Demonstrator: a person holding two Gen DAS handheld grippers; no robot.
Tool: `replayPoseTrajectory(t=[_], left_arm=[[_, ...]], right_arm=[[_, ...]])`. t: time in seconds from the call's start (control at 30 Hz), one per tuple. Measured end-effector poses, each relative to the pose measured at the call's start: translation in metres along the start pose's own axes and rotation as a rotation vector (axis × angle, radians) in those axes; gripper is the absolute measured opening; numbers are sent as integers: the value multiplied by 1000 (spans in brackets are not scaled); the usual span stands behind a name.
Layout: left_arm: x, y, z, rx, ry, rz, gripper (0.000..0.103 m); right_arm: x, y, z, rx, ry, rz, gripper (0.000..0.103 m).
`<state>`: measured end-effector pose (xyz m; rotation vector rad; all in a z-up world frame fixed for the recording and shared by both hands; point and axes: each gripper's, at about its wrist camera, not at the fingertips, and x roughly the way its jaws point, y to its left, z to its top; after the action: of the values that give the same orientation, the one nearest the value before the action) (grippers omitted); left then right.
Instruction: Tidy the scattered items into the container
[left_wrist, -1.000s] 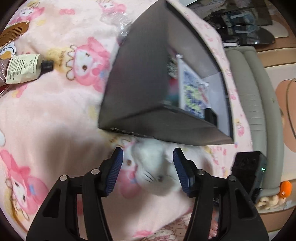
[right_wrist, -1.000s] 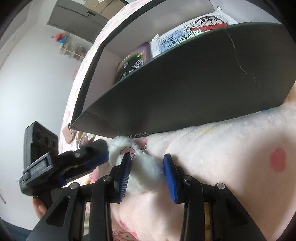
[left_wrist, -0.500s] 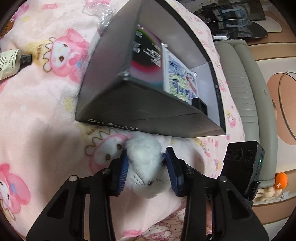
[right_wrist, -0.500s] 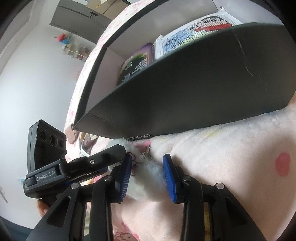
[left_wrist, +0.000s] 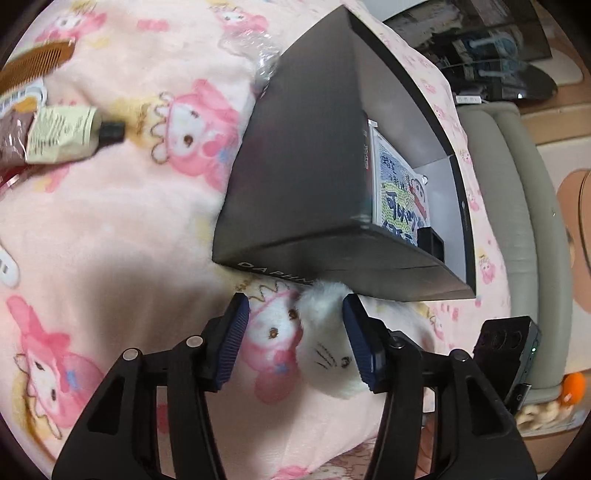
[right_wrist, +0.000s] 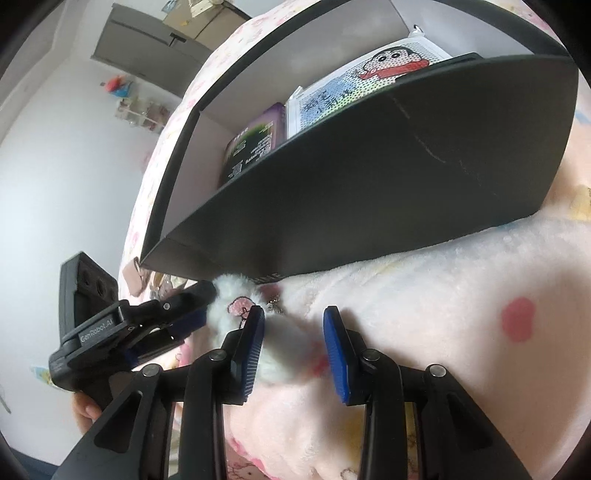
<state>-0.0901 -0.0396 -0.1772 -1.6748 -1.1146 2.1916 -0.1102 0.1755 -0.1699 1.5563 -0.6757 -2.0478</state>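
Note:
A white fluffy cat plush (left_wrist: 328, 347) lies on the pink blanket just in front of the black box (left_wrist: 306, 177). My left gripper (left_wrist: 295, 343) is open; the plush sits between its fingers, against the right one. In the right wrist view the plush (right_wrist: 280, 339) lies between the open fingers of my right gripper (right_wrist: 295, 350), against the left finger. The left gripper (right_wrist: 162, 317) shows there at the plush's far side. The black box (right_wrist: 369, 184) holds a purple packet (right_wrist: 255, 144) and a cartoon bead kit (right_wrist: 369, 81).
A cream tube (left_wrist: 62, 134), a brown sachet (left_wrist: 13, 142) and a wooden comb (left_wrist: 33, 66) lie on the blanket at the far left. Crinkled clear plastic (left_wrist: 255, 48) sits behind the box. A grey sofa edge (left_wrist: 524, 206) runs along the right.
My left gripper was shut on the plush half a second ago and has opened. It has drawn back, so the tube and comb are in view again. The right gripper has opened wider.

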Motion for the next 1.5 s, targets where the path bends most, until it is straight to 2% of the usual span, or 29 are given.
replayPoseTrajectory(t=[0.07, 0.3, 0.43, 0.47, 0.53, 0.63, 0.77, 0.93, 1.03, 1.2, 1.3, 1.5], left_arm=[[3, 2, 0, -15, 6, -15, 57], [12, -1, 0, -18, 40, -102, 57], [20, -6, 0, 0, 81, -125, 56], [22, -12, -1, 17, 88, -127, 47], [23, -26, -6, 61, 100, -109, 43], [22, -35, -11, 100, 100, -70, 39], [13, -43, -15, 88, 102, -130, 39], [-6, -63, -14, 123, 67, -153, 38], [-19, -75, -12, 150, 39, -170, 37], [-37, -106, 2, 212, -8, -198, 37], [-53, -113, 20, 252, -40, -197, 37], [-40, -138, 49, 290, -69, -146, 37]], right_arm=[[3, 1, 2, 6, 3, 6, 36], [10, 9, -3, -5, 42, -42, 39], [0, 17, -12, -4, 18, -64, 40], [-1, 19, -14, -10, 16, -59, 39], [3, 24, -17, -47, 39, -49, 35], [3, 25, -14, -65, 16, -70, 31], [-9, 19, -3, -38, -14, -28, 26], [-18, 33, 10, -69, -60, -10, 26], [-50, 22, 1, -92, -88, 4, 26], [-77, 43, 23, -132, -147, 24, 26], [-90, 48, 39, -157, -173, 21, 26], [-96, 62, 74, -210, -181, -29, 26]])
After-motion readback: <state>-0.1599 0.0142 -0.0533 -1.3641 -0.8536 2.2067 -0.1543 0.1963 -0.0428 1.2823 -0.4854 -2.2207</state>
